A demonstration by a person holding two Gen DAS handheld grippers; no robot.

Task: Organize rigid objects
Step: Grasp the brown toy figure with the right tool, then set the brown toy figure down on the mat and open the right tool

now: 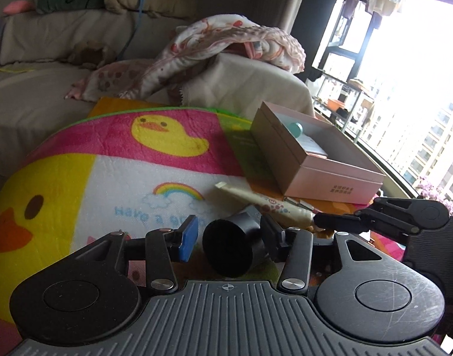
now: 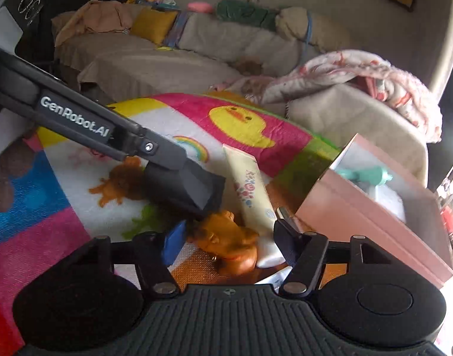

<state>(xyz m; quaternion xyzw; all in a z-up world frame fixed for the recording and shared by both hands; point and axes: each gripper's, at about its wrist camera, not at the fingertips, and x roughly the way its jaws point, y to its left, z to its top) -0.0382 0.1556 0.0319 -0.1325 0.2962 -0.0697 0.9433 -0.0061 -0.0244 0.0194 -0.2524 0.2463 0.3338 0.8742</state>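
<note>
My left gripper (image 1: 229,234) is open around a black cylinder (image 1: 232,247) that lies on the duck-print mat (image 1: 107,184); the right pad is close to it, the left pad stands apart. In the right wrist view the cylinder (image 2: 191,190) sits at the left gripper's tip. My right gripper (image 2: 229,240) is open over an orange toy figure (image 2: 229,246), with neither pad touching it. A cream tube (image 1: 265,204) lies beside it, also in the right wrist view (image 2: 250,190). An open pink box (image 1: 312,160) holds a teal item (image 2: 366,175).
A sofa (image 2: 155,59) with cushions and toys runs along the back. A patterned blanket (image 1: 214,47) is draped over a covered seat behind the mat. A window (image 1: 410,89) lies to the right. The left gripper's arm (image 2: 78,121) crosses the mat.
</note>
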